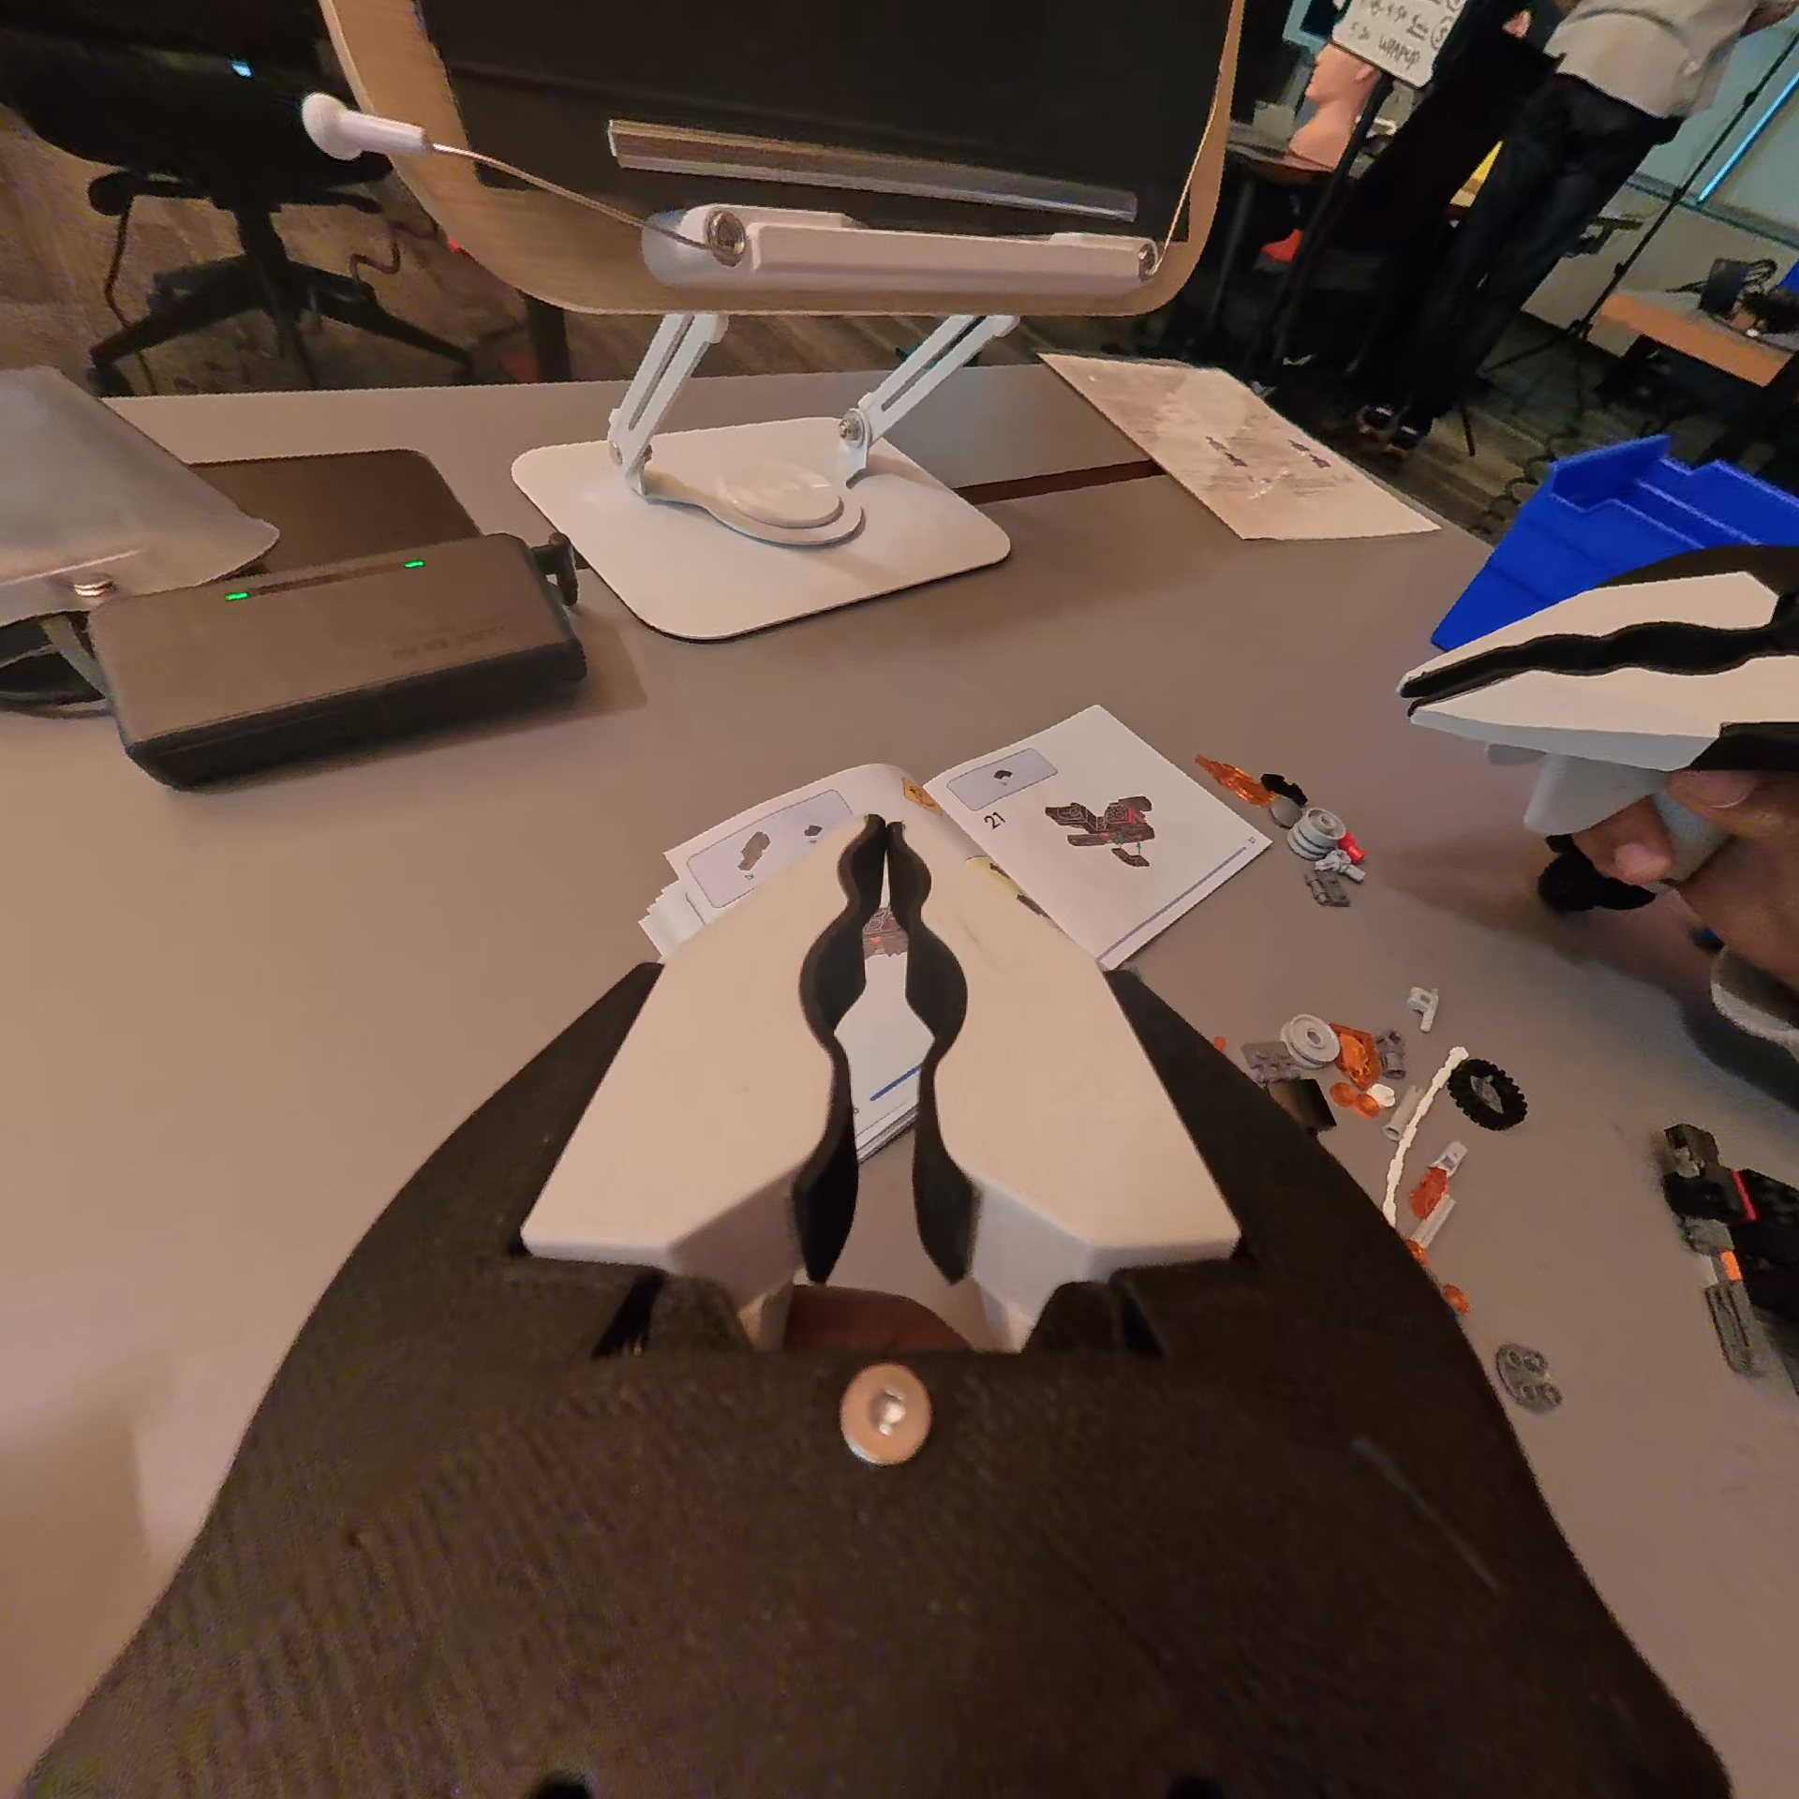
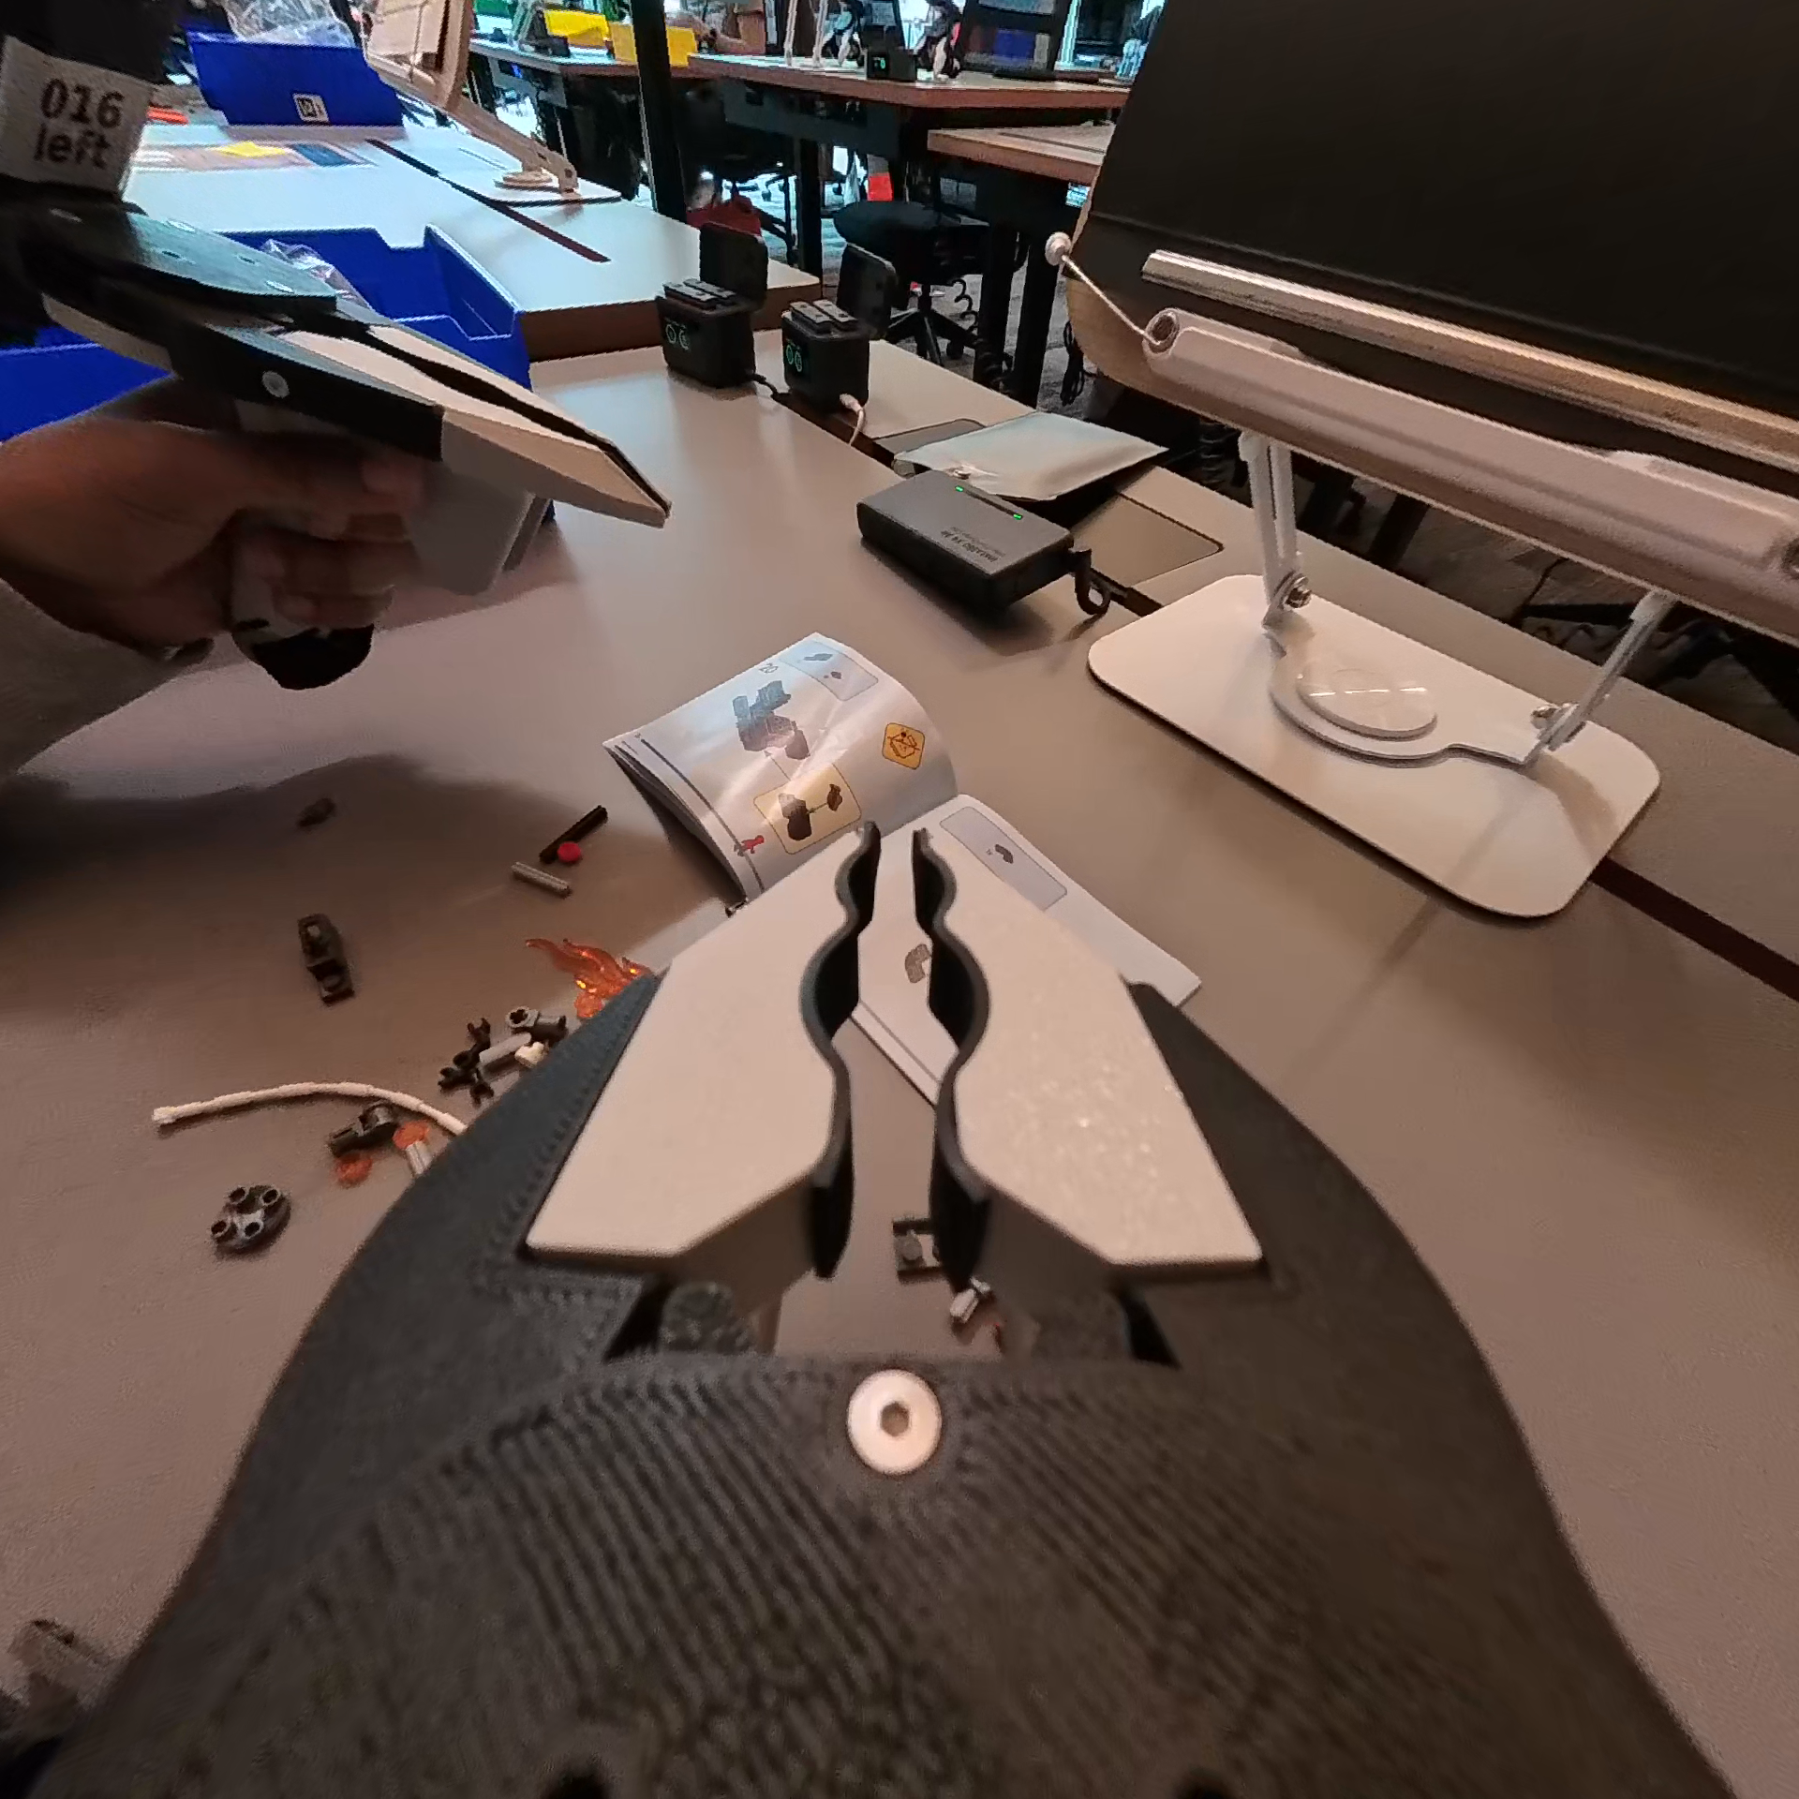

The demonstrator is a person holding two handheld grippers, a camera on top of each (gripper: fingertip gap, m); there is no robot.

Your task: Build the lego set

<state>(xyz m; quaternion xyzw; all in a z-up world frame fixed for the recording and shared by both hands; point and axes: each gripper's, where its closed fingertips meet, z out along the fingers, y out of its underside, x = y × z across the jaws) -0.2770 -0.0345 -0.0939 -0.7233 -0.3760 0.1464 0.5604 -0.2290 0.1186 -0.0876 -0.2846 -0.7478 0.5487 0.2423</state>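
An open instruction booklet (image 1: 1100, 827) lies mid-table; it also shows in the right wrist view (image 2: 779, 769). My left gripper (image 1: 886, 827) hovers over the booklet, shut and empty. My right gripper (image 2: 896, 839) hovers over the booklet's near page, with a narrow gap between its jaws and nothing in them. Loose grey, black and orange pieces (image 1: 1353, 1061) lie right of the booklet, with a black wheel (image 1: 1486, 1093) and a white string (image 2: 292, 1095). A partly built black model (image 1: 1733, 1227) sits at the right edge. An orange flame piece (image 2: 584, 964) lies by the booklet.
A white tablet stand (image 1: 759, 526) holding a dark screen stands behind the booklet. A black power bank (image 1: 331, 652) lies at the left. A blue bin (image 1: 1606, 526) and a paper sheet (image 1: 1236, 438) are at the back right. A person stands beyond the table. Left tips to right tips: about 15 cm. My left gripper's tips are some 20 cm from the black power bank (image 1: 331, 652).
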